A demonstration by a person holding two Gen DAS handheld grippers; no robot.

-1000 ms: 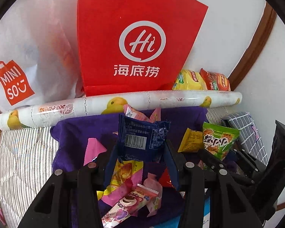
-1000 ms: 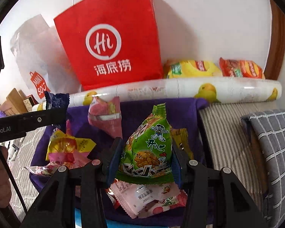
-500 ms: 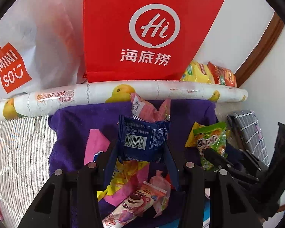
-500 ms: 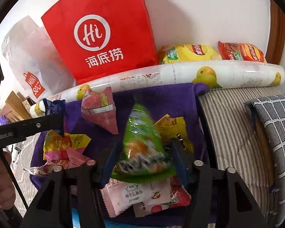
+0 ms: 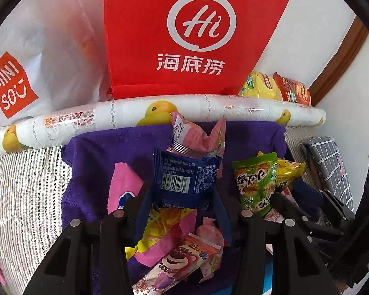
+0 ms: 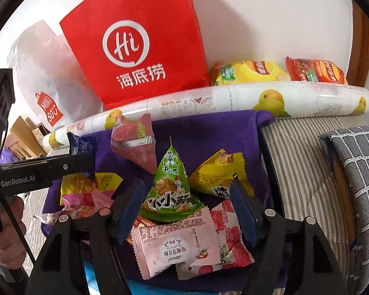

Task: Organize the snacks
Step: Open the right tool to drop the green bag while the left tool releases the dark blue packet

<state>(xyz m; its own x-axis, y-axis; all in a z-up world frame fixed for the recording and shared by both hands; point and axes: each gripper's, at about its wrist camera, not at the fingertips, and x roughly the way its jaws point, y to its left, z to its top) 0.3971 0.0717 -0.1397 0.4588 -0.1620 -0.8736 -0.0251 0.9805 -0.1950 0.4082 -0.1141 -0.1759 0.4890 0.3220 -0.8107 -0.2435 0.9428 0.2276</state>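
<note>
Centre frame, over the purple cloth (image 6: 209,135): releasing the green packet (image 6: 171,191).
My right gripper (image 6: 187,201) is opening, packet loose between its jaws (withdraw straight back); my left gripper (image 5: 182,199) clamps the blue packet (image 5: 184,179).

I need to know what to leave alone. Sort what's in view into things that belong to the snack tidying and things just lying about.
Belongs to the job:
- blue packet, clamped in the left gripper
- green packet, between the opening right gripper fingers
- yellow packet
- pink packet
- purple cloth

Lying about:
- red bag
- white bag
- checked cushion
</note>
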